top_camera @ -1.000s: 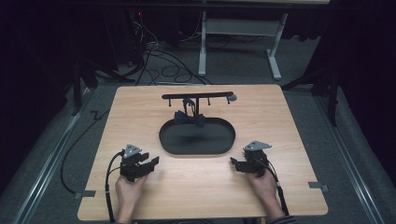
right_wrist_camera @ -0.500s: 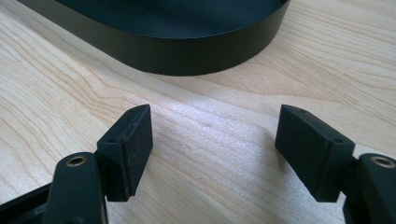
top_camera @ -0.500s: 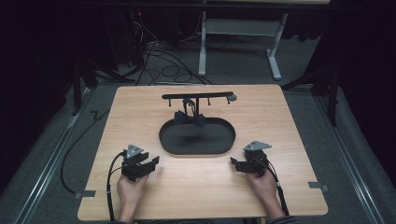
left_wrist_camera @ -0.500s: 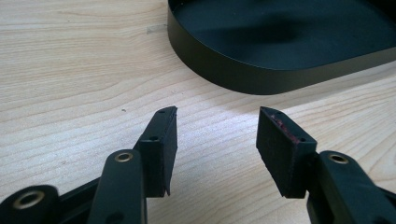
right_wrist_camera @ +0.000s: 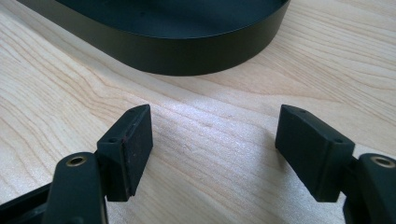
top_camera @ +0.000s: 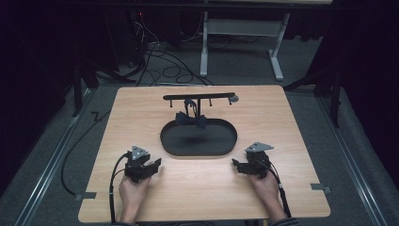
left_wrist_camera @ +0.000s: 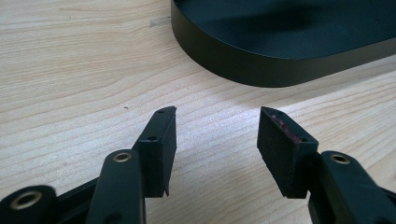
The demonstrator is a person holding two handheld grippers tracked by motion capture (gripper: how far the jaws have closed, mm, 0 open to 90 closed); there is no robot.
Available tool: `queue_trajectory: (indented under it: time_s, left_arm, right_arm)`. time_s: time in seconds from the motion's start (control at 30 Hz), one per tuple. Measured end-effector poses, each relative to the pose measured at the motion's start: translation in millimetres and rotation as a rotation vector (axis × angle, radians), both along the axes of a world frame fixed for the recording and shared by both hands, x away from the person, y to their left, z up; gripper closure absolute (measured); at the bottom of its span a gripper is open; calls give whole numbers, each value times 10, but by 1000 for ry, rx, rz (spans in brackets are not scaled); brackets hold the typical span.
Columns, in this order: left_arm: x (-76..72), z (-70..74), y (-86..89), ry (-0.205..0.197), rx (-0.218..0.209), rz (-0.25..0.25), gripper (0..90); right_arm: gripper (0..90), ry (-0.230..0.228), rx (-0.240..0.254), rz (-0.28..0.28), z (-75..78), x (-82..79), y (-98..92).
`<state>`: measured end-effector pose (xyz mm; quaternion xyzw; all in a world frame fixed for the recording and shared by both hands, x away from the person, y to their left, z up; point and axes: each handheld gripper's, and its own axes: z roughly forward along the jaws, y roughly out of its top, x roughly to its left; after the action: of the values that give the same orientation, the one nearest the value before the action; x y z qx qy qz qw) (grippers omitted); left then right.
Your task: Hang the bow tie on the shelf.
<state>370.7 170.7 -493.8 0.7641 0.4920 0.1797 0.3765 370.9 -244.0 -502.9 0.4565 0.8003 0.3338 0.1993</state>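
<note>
Jaws: left gripper (top_camera: 151, 166) and right gripper (top_camera: 237, 165) both apart, empty, resting low on the table (top_camera: 197, 197). Bow tie (top_camera: 190, 119): hanging on the stand (top_camera: 199, 97) over the oval tray (top_camera: 226, 146), untouched. Progress: seemingly nothing begun.

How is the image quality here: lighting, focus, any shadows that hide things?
High view: table evenly lit, surroundings nearly black, and the dark bow tie blends into the black tray. Left gripper view: wood grain sharp, tray wall slightly soft, casting a shadow. Right gripper view: bright sheen on the wood before the tray.
</note>
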Motion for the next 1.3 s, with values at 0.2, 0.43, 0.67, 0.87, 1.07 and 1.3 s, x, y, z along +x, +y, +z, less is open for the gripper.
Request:
queue_trajectory:
  time_s: [0.2, 0.43, 0.67, 0.87, 1.07, 1.3]
  left_arm:
    - [18, -36, -30, 6, 20, 0, 473]
    - [31, -58, -43, 8, 30, 2, 471]
    - [43, -91, -65, 11, 50, -1, 466]
    - [33, -114, -101, -15, 70, -12, 426]
    - [5, -134, -123, -27, 74, -4, 357]
    - [4, -135, -125, -23, 73, -13, 332]
  right_arm:
    - [290, 1, 0, 0, 0, 0, 0]
    - [290, -1, -1, 1, 0, 0, -1]
    - [289, 0, 0, 0, 0, 0, 0]
    - [290, -1, -1, 1, -1, 0, -1]
    - [289, 1, 0, 0, 0, -1, 1]
    - [289, 0, 0, 0, 0, -1, 1]
